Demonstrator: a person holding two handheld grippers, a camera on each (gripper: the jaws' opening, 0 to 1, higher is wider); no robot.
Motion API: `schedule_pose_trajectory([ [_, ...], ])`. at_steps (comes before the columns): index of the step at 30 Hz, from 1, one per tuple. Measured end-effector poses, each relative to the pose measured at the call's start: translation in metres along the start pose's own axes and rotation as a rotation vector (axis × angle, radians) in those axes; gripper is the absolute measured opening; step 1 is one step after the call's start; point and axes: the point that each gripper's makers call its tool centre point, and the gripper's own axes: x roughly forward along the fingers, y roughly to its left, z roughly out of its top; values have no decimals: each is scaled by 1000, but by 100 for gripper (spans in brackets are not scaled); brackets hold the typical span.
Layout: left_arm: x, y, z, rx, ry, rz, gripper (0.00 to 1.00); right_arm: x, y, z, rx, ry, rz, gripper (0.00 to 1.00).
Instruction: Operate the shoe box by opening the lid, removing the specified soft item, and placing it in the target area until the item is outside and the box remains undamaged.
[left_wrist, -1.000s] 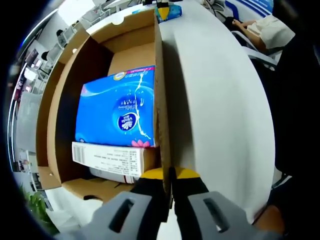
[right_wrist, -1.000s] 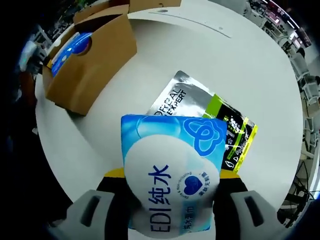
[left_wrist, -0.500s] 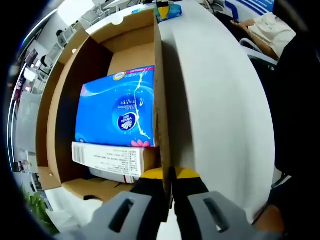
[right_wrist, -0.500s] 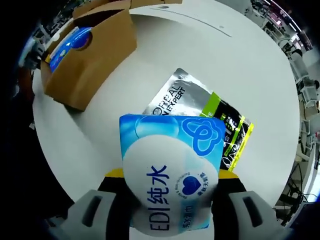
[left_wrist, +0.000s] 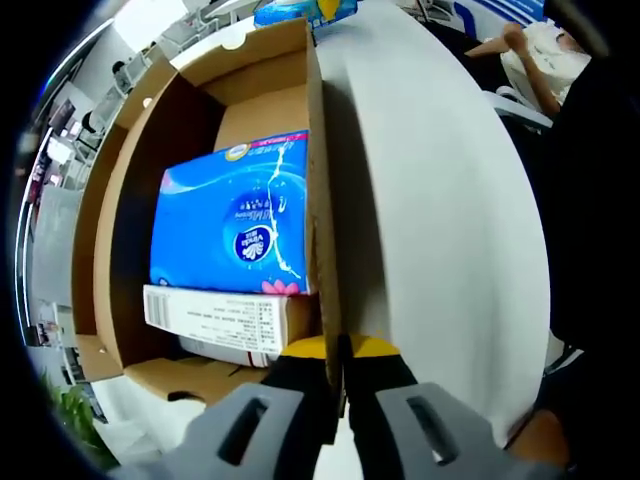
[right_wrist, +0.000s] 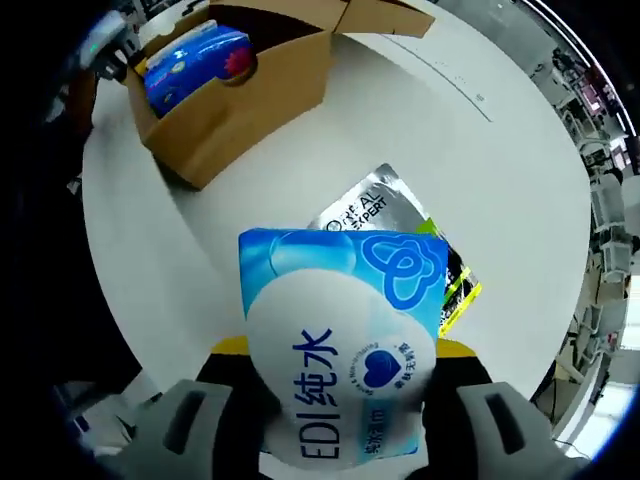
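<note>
Lid open, box (right_wrist: 235, 95) intact as far as visible. Soft item, a blue-and-white wipes pack (right_wrist: 340, 345), already out of the box and clamped between the jaws of the right gripper (right_wrist: 335, 400), held above the table, well apart from the box. Left gripper (left_wrist: 335, 375) pinched shut on the box's near side wall (left_wrist: 320, 200), steadying it. Remaining, by my read: set the pack down in the target area, let go, then free the box wall. Target area not marked anywhere visible.

Still inside the box: blue tissue pack (left_wrist: 235, 215) lying on a white labelled carton (left_wrist: 215, 320).

Surface: round white table (right_wrist: 180, 250), smooth, uncluttered. Silver-and-green foil pouch (right_wrist: 405, 235) flat on it, partly hidden behind the held pack. Box sat near the far edge in right gripper view.

Room: looked like an open office or lab, desks and clutter around the edge, too distorted to detail. Seated person's arm (left_wrist: 530, 50) at upper right in left gripper view.
</note>
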Motion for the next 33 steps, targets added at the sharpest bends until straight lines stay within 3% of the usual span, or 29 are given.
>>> schedule_pose_trajectory([
  [5, 0, 0, 0, -1, 6, 1, 3, -6, -6, 8, -110, -24, 6, 63],
  [8, 1, 0, 0, 4, 27, -1, 3, -7, -8, 12, -129, -35, 13, 62],
  [13, 1, 1, -1, 5, 41, 7, 3, -7, -16, 14, -215, -23, 6, 62],
  [18, 1, 1, -1, 3, 40, 8, 3, -8, -14, 20, -360, -47, 33, 62],
  [21, 1, 0, -1, 3, 40, 8, 3, -9, -12, 25, -492, -82, 57, 62],
  [25, 1, 0, -1, 2, 43, 6, 3, -4, -20, 26, -480, -80, 52, 62],
  [33, 2, -1, 0, 2, 52, 8, 3, 6, -28, 22, -572, -69, 75, 61],
])
